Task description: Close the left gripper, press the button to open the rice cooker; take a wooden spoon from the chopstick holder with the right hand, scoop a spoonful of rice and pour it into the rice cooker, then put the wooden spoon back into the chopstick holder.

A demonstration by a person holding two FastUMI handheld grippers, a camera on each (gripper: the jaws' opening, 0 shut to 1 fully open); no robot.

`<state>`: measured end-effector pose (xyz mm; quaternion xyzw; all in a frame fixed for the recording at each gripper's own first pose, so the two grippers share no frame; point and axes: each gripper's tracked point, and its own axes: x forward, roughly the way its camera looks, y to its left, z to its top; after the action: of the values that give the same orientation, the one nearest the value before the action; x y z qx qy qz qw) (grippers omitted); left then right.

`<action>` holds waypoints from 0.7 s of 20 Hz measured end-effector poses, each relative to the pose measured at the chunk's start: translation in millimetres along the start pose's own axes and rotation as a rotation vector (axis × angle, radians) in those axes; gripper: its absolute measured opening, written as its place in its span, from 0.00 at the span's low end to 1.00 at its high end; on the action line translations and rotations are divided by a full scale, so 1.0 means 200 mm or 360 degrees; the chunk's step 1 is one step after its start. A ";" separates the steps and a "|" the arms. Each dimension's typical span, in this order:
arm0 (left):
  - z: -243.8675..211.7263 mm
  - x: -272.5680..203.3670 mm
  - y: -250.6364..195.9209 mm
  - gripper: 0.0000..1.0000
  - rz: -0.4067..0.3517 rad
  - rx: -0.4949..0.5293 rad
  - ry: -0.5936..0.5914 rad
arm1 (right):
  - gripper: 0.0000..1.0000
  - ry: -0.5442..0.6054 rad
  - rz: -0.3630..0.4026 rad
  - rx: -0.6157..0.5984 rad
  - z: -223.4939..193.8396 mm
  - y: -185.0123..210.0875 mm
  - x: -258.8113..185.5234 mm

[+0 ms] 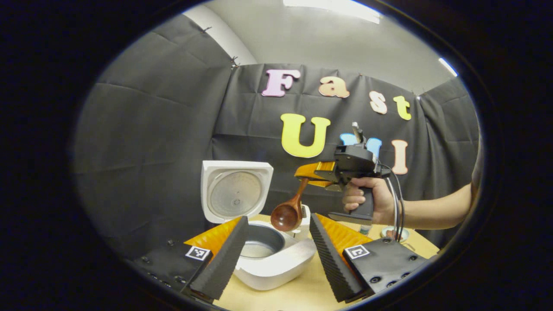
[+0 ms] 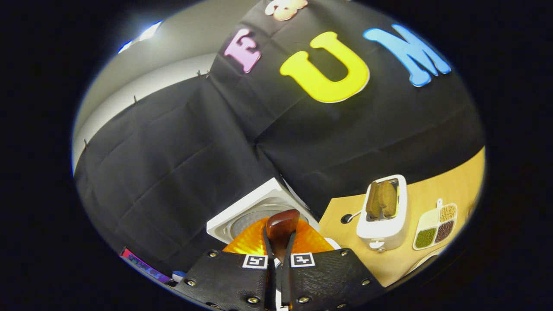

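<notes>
Surface: I see a pale wooden tabletop (image 1: 298, 293), smooth and matt. The booth is walled in creased black cloth, with a plain grey wall and a bright ceiling light above it.

Writing: I can read no brand or label on any appliance. The square black-and-white markers on the gripper bodies are patterns, not text.

Left gripper (image 1: 276, 255): in the left gripper view its two ribbed fingers stand wide apart, holding nothing. Between them, farther off, sits the white rice cooker (image 1: 276, 259) with its lid (image 1: 235, 190) standing upright and its grey inner pot in view. I cannot tell what the pot holds.

Right gripper (image 1: 309, 172): in the left gripper view a hand (image 1: 367, 201) holds it by the pistol grip, above and to the right of the cooker. Its fingers are closed on the handle of the dark brown wooden spoon (image 1: 287, 214). The spoon hangs bowl-down above the cooker's far rim. In the right gripper view the spoon's handle (image 2: 281, 231) stands clamped in the narrow gap between the fingers.

On the table in the right gripper view: a white toaster (image 2: 384, 216) with two brown slices, and beside it a white four-part dish (image 2: 434, 226) of grains.
</notes>
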<state>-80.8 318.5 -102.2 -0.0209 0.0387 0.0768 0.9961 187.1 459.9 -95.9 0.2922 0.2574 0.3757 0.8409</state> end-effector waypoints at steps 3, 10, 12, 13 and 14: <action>0.00 0.06 -0.10 0.96 -0.0067 0.0013 0.0012 | 0.05 -0.0066 -0.0067 0.0110 0.08 -0.14 -0.18; 0.04 0.13 -0.36 0.97 -0.0228 0.0058 0.0009 | 0.05 -0.0231 -0.0238 0.0138 0.25 -0.37 -0.66; 0.05 0.14 -0.43 0.96 -0.0267 0.0077 -0.0001 | 0.05 -0.0270 -0.0302 0.0130 0.27 -0.46 -0.83; 0.05 0.15 -0.46 0.97 -0.0291 0.0082 0.0004 | 0.05 -0.0287 -0.0334 0.0131 0.28 -0.50 -0.91; 0.04 0.15 -0.50 0.97 -0.0313 0.0091 0.0009 | 0.05 -0.0299 -0.0367 0.0139 0.28 -0.54 -0.97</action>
<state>-34.8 225.5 -92.5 0.0034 0.0416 -0.0223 0.9989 161.8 232.1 -89.0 0.3310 0.2256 0.2361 0.8853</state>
